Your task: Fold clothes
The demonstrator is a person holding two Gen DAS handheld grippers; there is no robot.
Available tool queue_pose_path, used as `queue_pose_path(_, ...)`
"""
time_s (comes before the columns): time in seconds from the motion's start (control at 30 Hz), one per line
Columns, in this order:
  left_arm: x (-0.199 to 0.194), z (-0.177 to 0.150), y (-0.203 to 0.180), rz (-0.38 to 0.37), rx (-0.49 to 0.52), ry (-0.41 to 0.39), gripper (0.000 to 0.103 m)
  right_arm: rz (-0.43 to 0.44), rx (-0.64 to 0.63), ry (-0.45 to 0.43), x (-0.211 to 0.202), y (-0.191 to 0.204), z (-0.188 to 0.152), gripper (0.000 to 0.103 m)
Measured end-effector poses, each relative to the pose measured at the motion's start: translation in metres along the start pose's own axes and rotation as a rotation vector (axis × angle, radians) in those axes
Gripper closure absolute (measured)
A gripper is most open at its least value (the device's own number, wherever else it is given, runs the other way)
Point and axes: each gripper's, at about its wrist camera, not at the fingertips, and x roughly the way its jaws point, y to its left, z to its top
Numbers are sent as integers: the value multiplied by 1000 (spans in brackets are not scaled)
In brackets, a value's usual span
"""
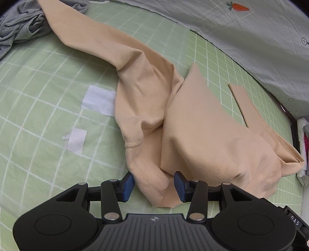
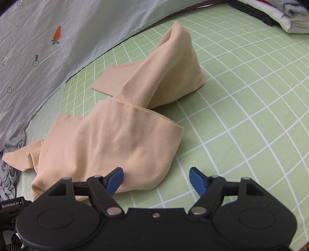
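Note:
A beige long-sleeved garment lies partly folded on the green checked sheet. One sleeve runs to the far left toward the grey clothes. My left gripper is open, its blue pads either side of a hemmed edge of the garment, not clamped on it. In the right wrist view the same beige garment lies in front with a raised fold behind. My right gripper is open and empty; its left pad touches the garment's near edge.
Crumpled grey clothes lie at the far left. A grey carrot-print sheet borders the far side. Two white paper pieces lie on the sheet. Folded clothes are stacked at the right edge.

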Motion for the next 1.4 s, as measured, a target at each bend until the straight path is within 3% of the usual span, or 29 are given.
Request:
queue_pose_path(0.1, 3, -3, -4, -2, 30, -7, 62, 15, 0, -4, 7, 6, 0, 30)
queue_pose_path(0.2, 4, -5, -7, 10, 49, -15, 84, 28, -53, -2, 11, 14, 3, 61)
queue_pose_path(0.23, 4, -6, -6, 9, 49, -14, 92, 31, -78, 0, 13, 18, 4, 76)
queue_pose_path(0.27, 2, -8, -6, 7, 51, -19, 93, 35, -101, 2, 14, 21, 5, 89)
queue_pose_path(0.3, 0, -9, -7, 6, 55, -26, 96, 39, -116, -2, 11, 23, 5, 93)
queue_pose_path(0.53, -36, -21, -15, -37, 70, -47, 97, 109, -259, -9, -33, 21, -2, 94)
queue_pose_path(0.7, -67, -30, -22, -84, 79, -55, 97, 163, -187, 27, -62, -7, 1, 94)
queue_pose_path(0.8, -85, -35, -27, -112, 84, -59, 97, 201, -175, -13, -72, -1, 23, 94)
queue_pose_path(0.97, -110, 22, -47, -222, 45, -142, 97, 273, -170, -91, -87, 16, 64, 95)
queue_pose_path(1.1, -109, 92, -75, -287, 62, -216, 97, 362, -176, -202, -82, 58, 131, 95)
queue_pose_path(1.17, -100, 135, -90, -284, 75, -272, 97, 308, -198, -215, -63, 65, 143, 95)
queue_pose_path(1.27, -74, 170, -83, -227, 38, -296, 94, 227, -230, -233, -34, 75, 162, 94)
queue_pose_path(1.3, -66, 180, -80, -207, 23, -302, 89, 200, -241, -239, -25, 78, 168, 93)
queue_pose_path(1.4, -39, 211, -71, -146, -19, -320, 83, 118, -273, -257, 3, 88, 186, 82)
